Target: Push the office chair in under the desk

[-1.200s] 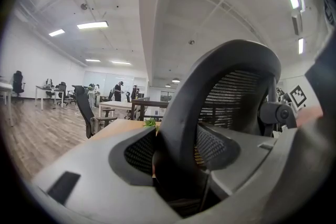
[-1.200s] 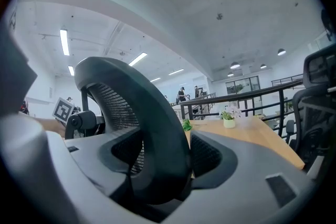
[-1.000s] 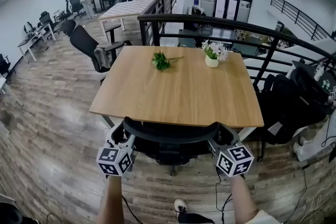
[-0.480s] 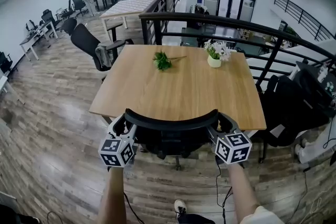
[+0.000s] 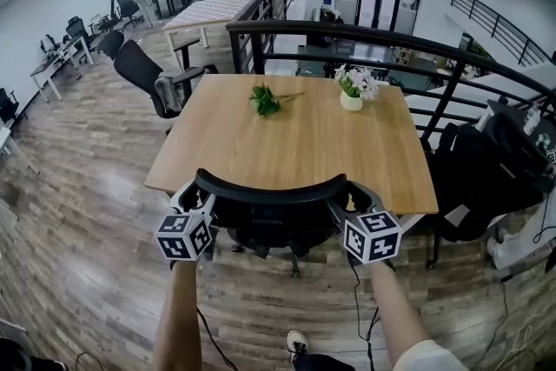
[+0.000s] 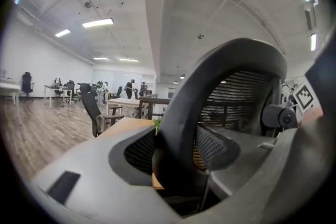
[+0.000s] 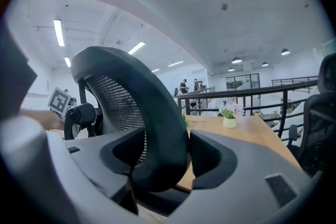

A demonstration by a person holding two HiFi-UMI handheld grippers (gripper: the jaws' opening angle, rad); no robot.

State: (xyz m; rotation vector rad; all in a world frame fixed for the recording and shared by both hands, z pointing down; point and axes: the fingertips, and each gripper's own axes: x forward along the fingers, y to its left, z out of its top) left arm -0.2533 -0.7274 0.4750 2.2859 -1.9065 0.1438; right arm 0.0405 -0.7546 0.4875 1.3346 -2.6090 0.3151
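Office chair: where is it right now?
In the head view the office chair sits bottom centre, backrest at the near edge of the desk, gripped by the left gripper and the right gripper at its two sides.

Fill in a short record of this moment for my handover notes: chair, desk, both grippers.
office chair: backrest close to near edge of desk
left gripper: jaws clamped on the backrest's left rim
right gripper: jaws just been closing, clamped on the backrest's right rim
desk top: flower pot, green sprig

White flower pot (image 5: pixel 351 101) near green sprig (image 5: pixel 266 101), black railing (image 5: pixel 382 42) behind, spare chair (image 5: pixel 146 74) left.
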